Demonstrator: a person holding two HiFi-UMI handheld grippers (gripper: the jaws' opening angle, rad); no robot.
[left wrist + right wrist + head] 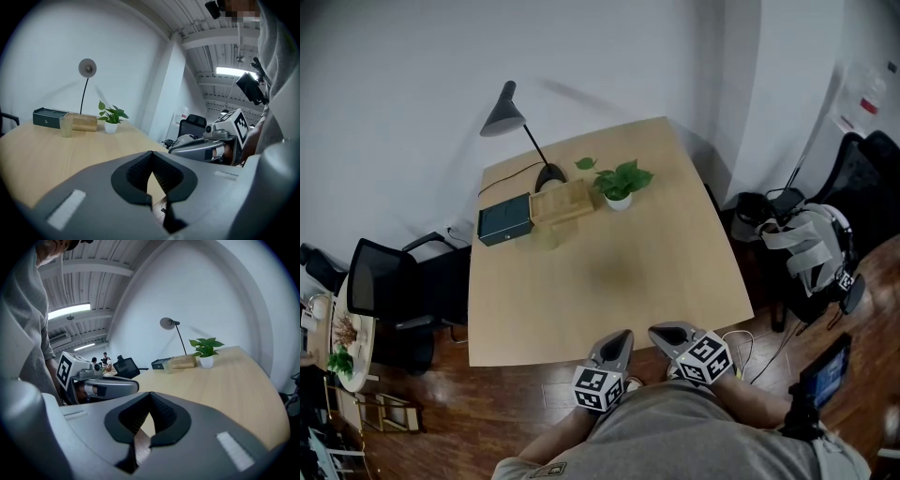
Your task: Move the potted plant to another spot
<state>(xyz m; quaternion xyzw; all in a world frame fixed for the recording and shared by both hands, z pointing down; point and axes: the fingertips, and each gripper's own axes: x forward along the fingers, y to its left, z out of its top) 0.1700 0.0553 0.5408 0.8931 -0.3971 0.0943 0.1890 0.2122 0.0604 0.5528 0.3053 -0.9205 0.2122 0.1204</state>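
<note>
Soft, even indoor light; fisheye warping and dark vignette at edges

White walls (394,84), dark wood floor (516,398), pale wooden counter (619,281), black office chair (380,281) at its left, ceiling strip light (233,71) glowing overhead

Leafy potted plant (620,182) in white pot stands upright at table's far end.

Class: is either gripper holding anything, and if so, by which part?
Nothing is held. The left gripper and right gripper are shut and empty; the potted plant stands untouched.
</note>
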